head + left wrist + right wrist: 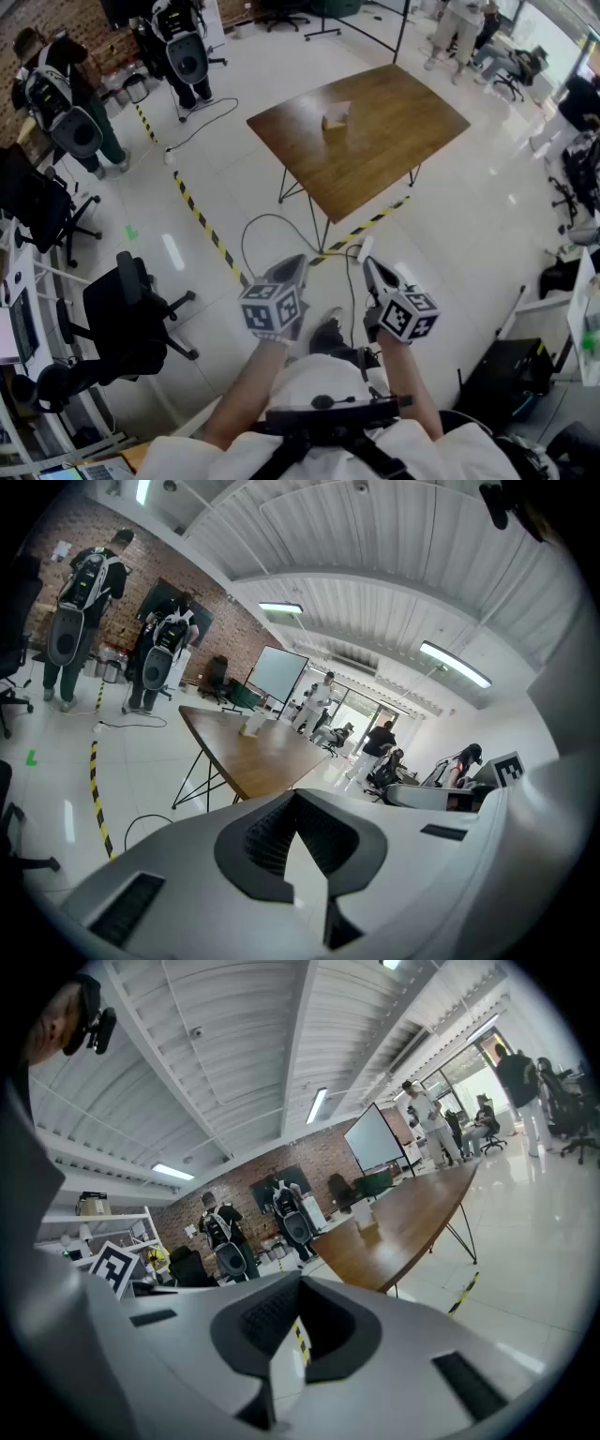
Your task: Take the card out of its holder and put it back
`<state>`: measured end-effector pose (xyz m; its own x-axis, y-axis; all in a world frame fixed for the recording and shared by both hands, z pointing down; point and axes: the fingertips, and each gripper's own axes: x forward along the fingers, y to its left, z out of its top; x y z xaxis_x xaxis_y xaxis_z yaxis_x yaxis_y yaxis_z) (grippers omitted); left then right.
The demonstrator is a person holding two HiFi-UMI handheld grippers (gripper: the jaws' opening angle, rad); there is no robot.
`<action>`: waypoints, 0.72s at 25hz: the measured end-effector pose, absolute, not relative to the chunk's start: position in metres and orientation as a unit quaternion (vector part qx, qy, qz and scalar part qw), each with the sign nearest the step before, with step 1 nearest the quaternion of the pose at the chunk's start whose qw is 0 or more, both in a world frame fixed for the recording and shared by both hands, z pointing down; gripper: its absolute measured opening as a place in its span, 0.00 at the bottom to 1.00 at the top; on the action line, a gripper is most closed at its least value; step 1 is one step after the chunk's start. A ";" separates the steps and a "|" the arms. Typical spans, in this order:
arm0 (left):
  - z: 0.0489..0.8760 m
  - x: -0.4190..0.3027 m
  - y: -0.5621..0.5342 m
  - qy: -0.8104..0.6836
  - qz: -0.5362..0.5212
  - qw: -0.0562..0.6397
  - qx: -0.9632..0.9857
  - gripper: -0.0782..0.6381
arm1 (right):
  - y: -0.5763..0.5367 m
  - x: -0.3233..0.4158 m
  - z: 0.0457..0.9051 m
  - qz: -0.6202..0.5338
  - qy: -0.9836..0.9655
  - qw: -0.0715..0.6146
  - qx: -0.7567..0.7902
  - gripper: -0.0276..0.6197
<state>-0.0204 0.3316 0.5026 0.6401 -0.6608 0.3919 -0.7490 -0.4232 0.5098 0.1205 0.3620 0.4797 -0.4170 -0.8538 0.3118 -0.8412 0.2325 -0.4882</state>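
Wooden bench (394, 136) with card holder (335, 117), well beyond left tongs (295, 263) and right tongs (368, 265), both closed, empty; white tiled floor (469, 234).

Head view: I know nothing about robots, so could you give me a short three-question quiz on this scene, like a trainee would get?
1. True or false: the left tongs and right tongs hang over the wooden table.
2. What stands on the table? A) a small pale holder B) a laptop C) a mug
3. Fill in: both tongs are ___ and empty.
Key: 1 false, they hang over the floor, short of the table. 2 A. 3 shut.
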 end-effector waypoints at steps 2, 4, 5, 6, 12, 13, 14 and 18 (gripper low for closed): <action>0.503 -0.022 0.319 -0.427 0.060 0.338 0.837 0.10 | 0.351 0.126 0.479 -0.305 0.786 0.015 -0.538 0.04; 0.504 -0.022 0.306 -0.433 0.057 0.338 0.834 0.10 | 0.339 0.133 0.480 -0.308 0.786 0.020 -0.536 0.04; 0.505 -0.022 0.300 -0.436 0.056 0.338 0.832 0.10 | 0.334 0.136 0.482 -0.310 0.785 0.023 -0.536 0.04; 0.506 -0.022 0.294 -0.439 0.056 0.338 0.831 0.10 | 0.328 0.138 0.484 -0.313 0.784 0.024 -0.535 0.04; 0.516 -0.020 0.259 -0.461 0.061 0.344 0.816 0.10 | 0.292 0.151 0.498 -0.333 0.783 0.025 -0.524 0.04; 0.518 -0.020 0.254 -0.464 0.063 0.345 0.813 0.10 | 0.287 0.153 0.501 -0.337 0.784 0.025 -0.521 0.04; 0.520 -0.021 0.249 -0.468 0.064 0.347 0.810 0.10 | 0.282 0.156 0.503 -0.340 0.784 0.025 -0.519 0.04; 0.522 -0.024 0.226 -0.489 0.068 0.349 0.797 0.10 | 0.258 0.169 0.504 -0.348 0.786 0.031 -0.510 0.04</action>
